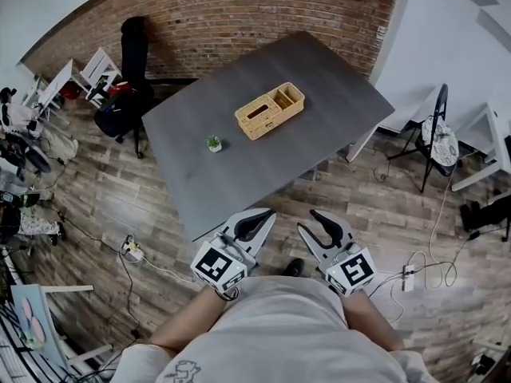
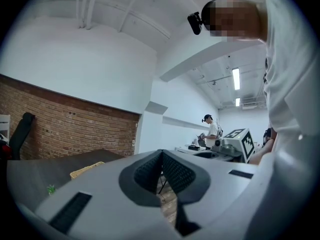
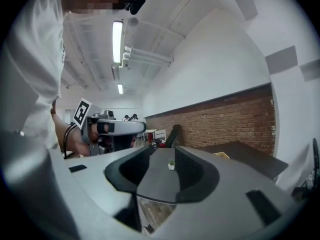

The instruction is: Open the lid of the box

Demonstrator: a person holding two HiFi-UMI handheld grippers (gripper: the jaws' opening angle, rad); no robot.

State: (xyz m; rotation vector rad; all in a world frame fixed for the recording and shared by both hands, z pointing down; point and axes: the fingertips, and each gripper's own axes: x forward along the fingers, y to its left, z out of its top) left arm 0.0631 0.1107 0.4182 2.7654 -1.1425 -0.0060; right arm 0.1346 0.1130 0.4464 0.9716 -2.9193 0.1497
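Observation:
A woven tan box (image 1: 270,110) lies on the dark grey table (image 1: 319,70); a slotted lid covers its left part and open compartments show at its right end. The left gripper view catches the box (image 2: 86,170) far off, and so does the right gripper view (image 3: 221,155). Both grippers hang close to the person's body, short of the table's near corner. My left gripper (image 1: 266,214) is shut, its pads (image 2: 150,171) meeting with nothing between them. My right gripper (image 1: 313,220) stands open and empty, the table showing through the gap (image 3: 162,156).
A tiny potted plant (image 1: 213,144) stands on the table left of the box. A black office chair (image 1: 132,54) sits at the back left, and a folding chair (image 1: 435,126) at the right. Cables and a power strip (image 1: 407,276) lie on the wooden floor.

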